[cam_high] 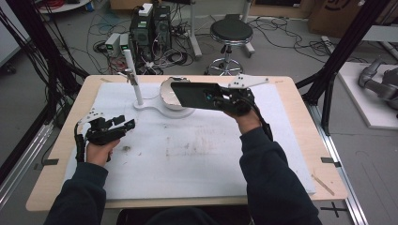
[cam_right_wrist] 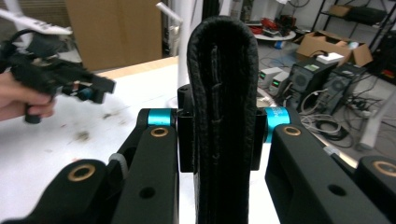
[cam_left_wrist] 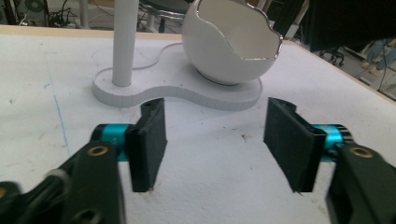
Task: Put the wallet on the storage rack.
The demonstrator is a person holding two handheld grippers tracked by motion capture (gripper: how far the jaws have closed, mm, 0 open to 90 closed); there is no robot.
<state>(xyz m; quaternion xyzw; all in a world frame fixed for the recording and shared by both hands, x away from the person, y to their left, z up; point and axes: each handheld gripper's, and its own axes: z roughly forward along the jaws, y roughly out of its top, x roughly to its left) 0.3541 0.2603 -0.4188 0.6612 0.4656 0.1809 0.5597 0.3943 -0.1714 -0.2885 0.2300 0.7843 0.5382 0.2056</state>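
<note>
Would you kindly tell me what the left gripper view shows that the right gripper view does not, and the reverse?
Left gripper view alone: the left gripper's own jaws standing open above the white mat, facing the white egg-shaped bowl and white post on their white base.
Right gripper view alone: the right gripper shut on a black leather case, with computer towers behind.
Shared: the white mat and wooden table edge.

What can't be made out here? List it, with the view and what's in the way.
- Inside of the white egg-shaped bowl: in the high view the black wallet held in the right gripper covers most of it.
- Wallet's flat faces: the right gripper view shows it edge-on.
- Top of the white post: cut off by the upper edge of the left gripper view.
- Bowl's bottom: hidden behind its own wall in the left gripper view.
</note>
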